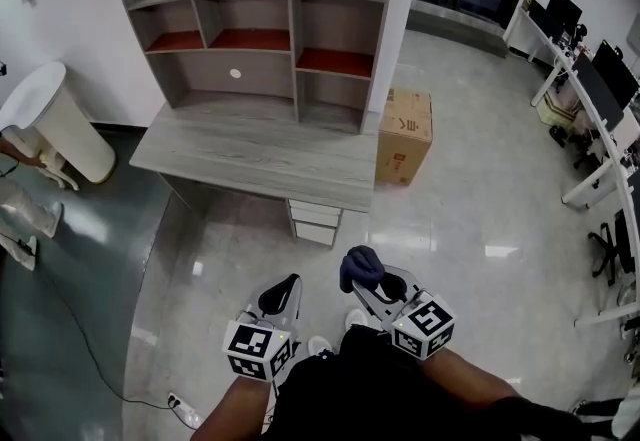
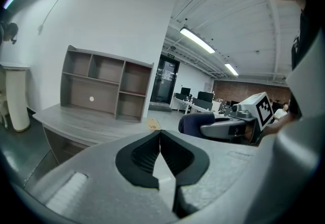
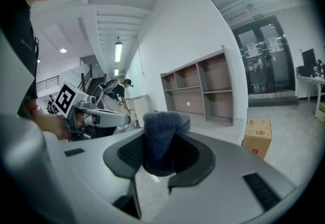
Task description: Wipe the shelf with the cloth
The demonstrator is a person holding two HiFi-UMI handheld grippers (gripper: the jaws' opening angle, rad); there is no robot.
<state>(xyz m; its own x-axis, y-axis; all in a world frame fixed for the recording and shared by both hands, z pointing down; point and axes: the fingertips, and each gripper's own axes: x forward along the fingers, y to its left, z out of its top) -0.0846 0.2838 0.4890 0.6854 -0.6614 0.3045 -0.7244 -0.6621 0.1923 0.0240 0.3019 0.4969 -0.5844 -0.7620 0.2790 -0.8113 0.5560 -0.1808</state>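
Two jaws of my left gripper (image 1: 286, 287) meet tip to tip with nothing between them, at bottom centre. Just beside it, my right gripper (image 1: 373, 282) clenches the bunched dark blue cloth (image 1: 359, 266), well apart from the grey shelf (image 1: 262, 41) at upper left.

Bright even light from ceiling strip lights (image 2: 199, 40); glare on glossy floor (image 1: 500, 251); fisheye bending, dark corners.
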